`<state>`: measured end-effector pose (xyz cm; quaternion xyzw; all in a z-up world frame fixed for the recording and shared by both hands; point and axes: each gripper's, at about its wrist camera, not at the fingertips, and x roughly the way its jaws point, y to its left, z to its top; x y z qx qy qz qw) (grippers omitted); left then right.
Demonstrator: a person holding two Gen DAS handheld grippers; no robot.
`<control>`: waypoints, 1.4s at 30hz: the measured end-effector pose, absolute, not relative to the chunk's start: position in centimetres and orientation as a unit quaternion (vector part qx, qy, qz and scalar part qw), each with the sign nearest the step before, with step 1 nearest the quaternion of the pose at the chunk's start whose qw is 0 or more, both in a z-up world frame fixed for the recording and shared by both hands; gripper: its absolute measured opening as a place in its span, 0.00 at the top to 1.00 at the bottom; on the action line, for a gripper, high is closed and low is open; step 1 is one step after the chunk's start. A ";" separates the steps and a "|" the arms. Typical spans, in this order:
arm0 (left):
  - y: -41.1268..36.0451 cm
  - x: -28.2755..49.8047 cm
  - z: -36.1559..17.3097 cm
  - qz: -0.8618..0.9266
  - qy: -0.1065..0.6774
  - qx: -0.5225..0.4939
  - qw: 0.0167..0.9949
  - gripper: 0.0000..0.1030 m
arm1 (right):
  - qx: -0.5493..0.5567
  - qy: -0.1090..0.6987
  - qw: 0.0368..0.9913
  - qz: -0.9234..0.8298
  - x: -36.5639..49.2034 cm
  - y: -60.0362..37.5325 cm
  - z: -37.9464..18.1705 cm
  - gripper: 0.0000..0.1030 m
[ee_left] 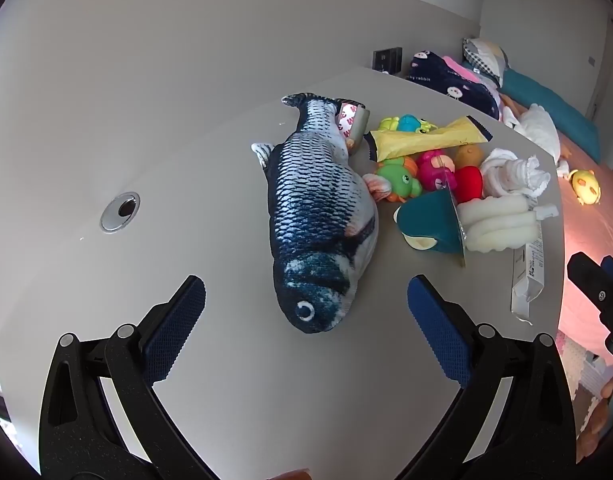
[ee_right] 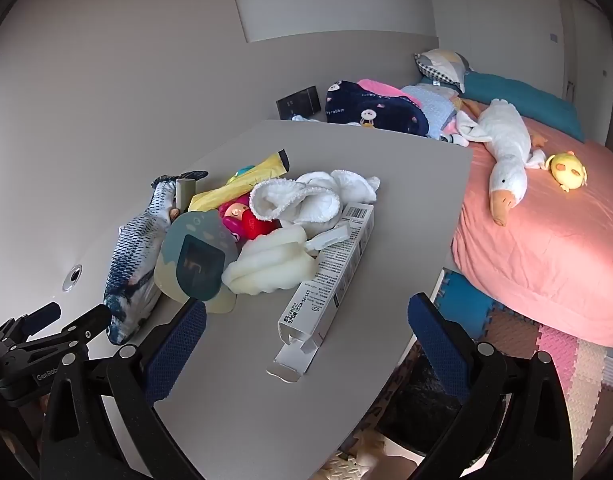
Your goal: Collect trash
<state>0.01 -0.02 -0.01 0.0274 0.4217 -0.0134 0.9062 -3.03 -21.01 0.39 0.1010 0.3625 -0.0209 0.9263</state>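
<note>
An empty grey carton box [ee_right: 326,276] with its end flaps open lies on the grey table [ee_right: 266,400]; it also shows in the left wrist view [ee_left: 528,276]. A yellow wrapper [ee_left: 426,140] lies among the toys, also in the right wrist view [ee_right: 234,188]. A small grey tube [ee_left: 79,122] does not show here clearly. My left gripper [ee_left: 306,320] is open, just short of the plush fish's head. My right gripper [ee_right: 306,332] is open above the carton's open end.
A blue plush fish [ee_left: 318,216] lies lengthwise on the table. Plastic toys [ee_left: 402,176], a white cloth [ee_right: 306,196], a foam piece [ee_right: 266,260] and a teal package [ee_right: 194,264] are piled together. A pink bed [ee_right: 546,248] with a goose plush [ee_right: 506,152] stands to the right.
</note>
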 end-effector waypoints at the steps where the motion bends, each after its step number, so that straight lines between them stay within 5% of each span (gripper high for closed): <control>1: 0.0 0.0 0.0 -0.014 0.422 0.028 0.906 0.05 | 0.101 0.362 0.926 -0.021 -3.0 -21.0 0.4 0.02; 42: 0.5 0.1 0.3 -0.012 0.425 0.017 0.905 0.05 | 0.094 0.365 0.926 -0.017 -3.4 -21.0 0.6 0.02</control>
